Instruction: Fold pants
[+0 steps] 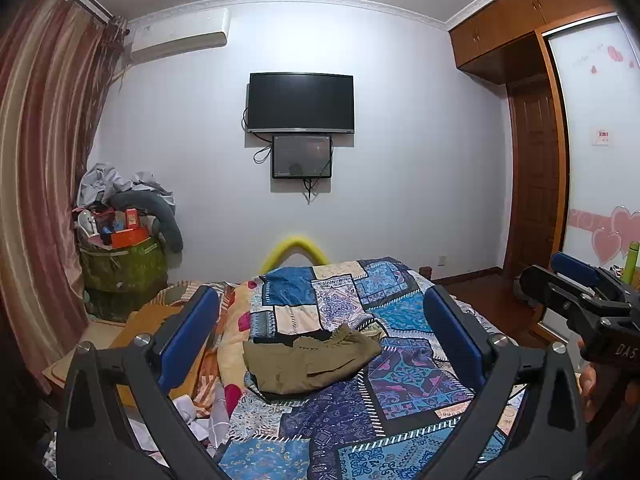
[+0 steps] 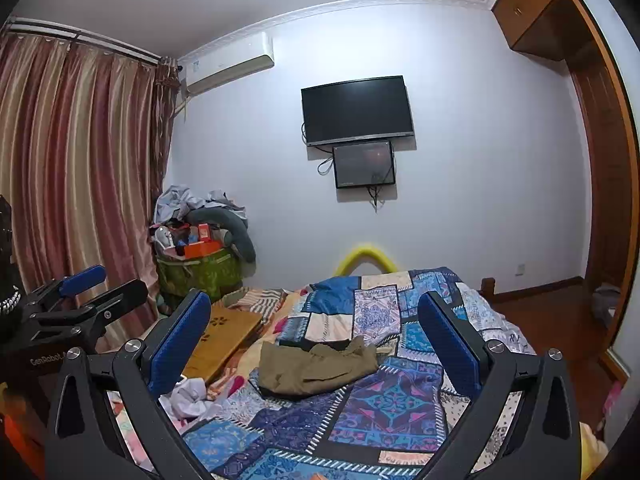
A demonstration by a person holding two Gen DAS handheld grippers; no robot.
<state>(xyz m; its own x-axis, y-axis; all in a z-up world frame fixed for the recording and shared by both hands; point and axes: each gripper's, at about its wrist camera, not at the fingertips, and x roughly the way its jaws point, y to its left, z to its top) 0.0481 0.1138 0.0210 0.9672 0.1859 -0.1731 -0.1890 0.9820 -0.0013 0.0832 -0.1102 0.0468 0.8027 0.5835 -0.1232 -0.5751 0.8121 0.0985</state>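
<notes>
Olive-brown pants (image 1: 310, 362) lie in a folded, slightly rumpled bundle on the blue patchwork quilt (image 1: 400, 392) in the middle of the bed. They also show in the right wrist view (image 2: 316, 366). My left gripper (image 1: 320, 320) is open and empty, held above and short of the pants. My right gripper (image 2: 314, 324) is open and empty too, at about the same height. The right gripper shows at the right edge of the left wrist view (image 1: 576, 280); the left gripper shows at the left edge of the right wrist view (image 2: 92, 286).
A wooden lap tray (image 2: 224, 340) lies on the bed left of the pants, with white cloth (image 2: 188, 396) near it. A green bag piled with clutter (image 2: 200, 264) stands by the curtain (image 2: 72, 168). A TV (image 2: 356, 110) hangs on the far wall. A wardrobe (image 1: 592, 140) stands at right.
</notes>
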